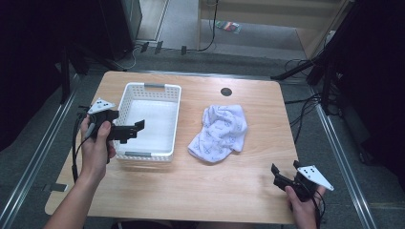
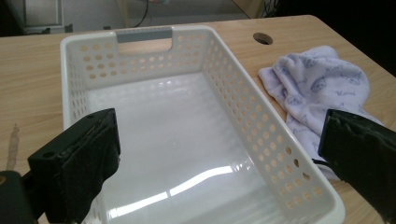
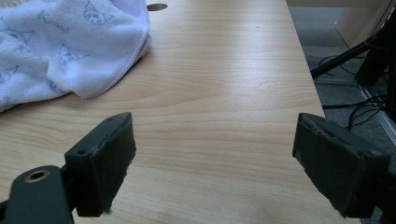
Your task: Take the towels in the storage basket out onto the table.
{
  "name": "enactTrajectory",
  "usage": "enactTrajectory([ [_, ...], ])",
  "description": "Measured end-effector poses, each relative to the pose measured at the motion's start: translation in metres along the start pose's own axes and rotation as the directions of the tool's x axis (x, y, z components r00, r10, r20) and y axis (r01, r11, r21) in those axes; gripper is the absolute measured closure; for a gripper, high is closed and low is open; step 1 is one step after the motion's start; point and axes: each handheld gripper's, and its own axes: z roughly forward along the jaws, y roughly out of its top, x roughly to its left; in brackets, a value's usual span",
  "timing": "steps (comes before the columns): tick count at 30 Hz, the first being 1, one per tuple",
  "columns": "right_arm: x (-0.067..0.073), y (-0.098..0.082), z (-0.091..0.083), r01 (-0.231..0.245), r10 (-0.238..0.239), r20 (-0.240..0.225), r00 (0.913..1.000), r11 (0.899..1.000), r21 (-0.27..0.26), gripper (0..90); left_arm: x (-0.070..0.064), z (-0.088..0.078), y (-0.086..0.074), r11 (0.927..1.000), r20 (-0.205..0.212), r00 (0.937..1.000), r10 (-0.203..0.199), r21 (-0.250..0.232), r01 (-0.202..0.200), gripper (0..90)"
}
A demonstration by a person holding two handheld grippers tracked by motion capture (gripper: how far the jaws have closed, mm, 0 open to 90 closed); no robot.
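Note:
A white perforated basket (image 1: 168, 102) with grey handles stands empty on the left half of the wooden table (image 1: 224, 186). A crumpled white towel (image 1: 219, 130) with a pale blue print lies just to its right. My left gripper (image 1: 135, 130) hovers over the basket's near left corner, open with nothing held. In the left gripper view its jaws (image 2: 219, 135) stand wide apart over the basket (image 2: 70, 70), with the towel (image 2: 322, 81) beyond the right wall. My right gripper (image 1: 278, 175) is open near the table's front right corner. In the right gripper view it (image 3: 215, 135) frames bare wood, with the towel (image 3: 60, 46) at far left.
A round cable hole (image 1: 226, 91) sits near the table's far edge. Cables and dark stands (image 1: 329, 81) crowd the floor to the right of the table. Bare tabletop lies between the towel and the right gripper.

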Motion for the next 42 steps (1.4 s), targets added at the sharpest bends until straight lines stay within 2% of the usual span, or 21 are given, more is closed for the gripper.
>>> enactTrajectory([
  [3, 0.000, 0.000, 0.000, -0.001, 0.001, 0.000, 1.0000, 1.000, 0.001, 13.5, 0.006, -0.005, -0.009, 0.9999, -0.018, 0.9998, 0.005, -0.011, -0.005, 0.0],
  [7, 0.000, 0.000, 0.000, -0.004, 0.004, 0.000, 1.0000, 1.000, 0.005, 13.5, 0.017, -0.012, -0.020, 0.9992, -0.024, 0.9995, -0.019, -0.036, 0.019, 0.0],
  [13, 0.000, 0.000, 0.000, -0.006, 0.006, 0.001, 1.0000, 1.000, 0.007, 13.4, 0.030, -0.024, -0.033, 0.9974, -0.054, 0.9983, -0.024, -0.069, 0.021, 0.0],
  [23, 0.000, 0.000, 0.000, -0.010, 0.010, 0.001, 1.0000, 1.000, 0.009, 13.4, 0.055, -0.036, -0.053, 0.9956, -0.099, 0.9935, -0.056, -0.080, 0.049, 0.0],
  [31, 0.000, 0.000, 0.000, -0.008, 0.008, 0.002, 1.0000, 1.000, 0.008, 13.5, 0.070, -0.044, -0.072, 0.9929, -0.127, 0.9895, -0.069, -0.105, 0.056, 0.0],
  [42, 0.000, 0.000, 0.000, -0.009, 0.009, 0.002, 1.0000, 1.000, 0.011, 13.4, 0.089, -0.050, -0.098, 0.9911, -0.163, 0.9832, -0.083, -0.116, 0.064, 0.0],
])
